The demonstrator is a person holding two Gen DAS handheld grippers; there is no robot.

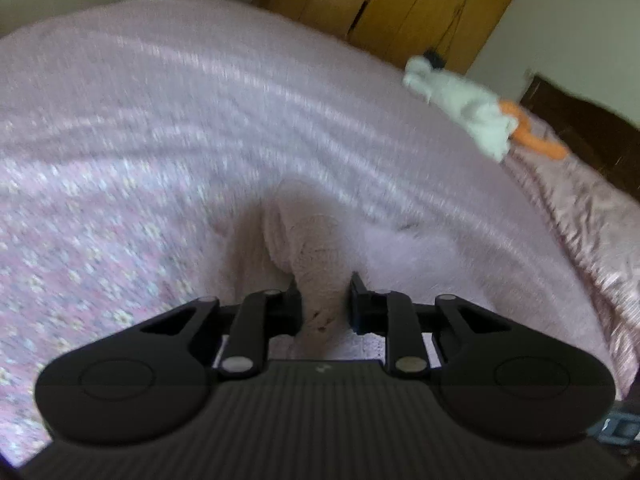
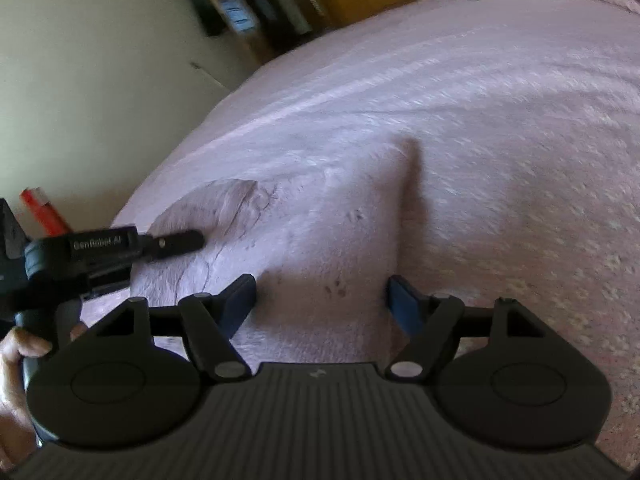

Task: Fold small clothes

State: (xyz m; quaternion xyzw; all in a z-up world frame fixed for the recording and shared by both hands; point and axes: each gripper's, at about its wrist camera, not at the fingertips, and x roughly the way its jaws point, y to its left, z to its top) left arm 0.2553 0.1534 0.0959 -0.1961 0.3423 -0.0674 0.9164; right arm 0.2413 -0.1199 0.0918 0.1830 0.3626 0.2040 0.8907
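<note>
White clothes (image 1: 460,108) lie far off on the pink bed (image 1: 160,120); the left gripper (image 1: 324,292) pinches a pink garment (image 1: 312,240), and the right gripper (image 2: 322,292) gapes open.

A pink-covered bed (image 1: 200,120) fills the room; wooden wardrobe doors (image 1: 420,4) stand behind it, beside pale walls (image 2: 80,60), perhaps daylit.

garment (image 1: 308,248): fuzzy pink cloth | bedspread (image 1: 160,120): matt cloth | wardrobe (image 1: 420,0): wood
</note>
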